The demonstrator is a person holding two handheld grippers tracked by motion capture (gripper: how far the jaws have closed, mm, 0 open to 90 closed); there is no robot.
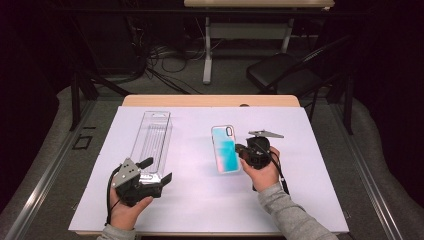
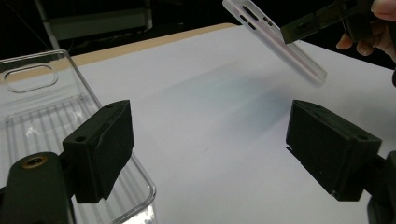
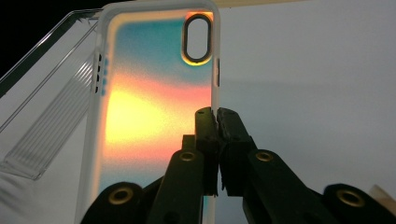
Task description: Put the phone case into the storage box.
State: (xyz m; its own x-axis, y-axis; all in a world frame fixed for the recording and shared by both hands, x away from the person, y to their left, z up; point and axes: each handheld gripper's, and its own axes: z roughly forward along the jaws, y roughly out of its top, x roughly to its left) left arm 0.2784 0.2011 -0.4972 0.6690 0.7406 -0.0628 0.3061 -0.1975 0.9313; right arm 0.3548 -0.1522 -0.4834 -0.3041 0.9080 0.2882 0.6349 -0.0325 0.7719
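Two grippers: right gripper (image 3: 217, 116) clamped on phone case (image 3: 154, 93) edge, left gripper (image 2: 210, 149) wide open, nr clear tray (image 2: 42, 107).

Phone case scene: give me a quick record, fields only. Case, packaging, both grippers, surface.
phone case: iridescent, clear rim, camera cutout at far end; lifted and tilted off the sheet, as the left gripper view shows
right gripper: shut on the case's side rim
left gripper: jaws open, nothing between them, at near end of clear tray
clear tray: transparent ribbed packaging, lies flat on the left, lengthwise away from the person
white sheet: covers the table top
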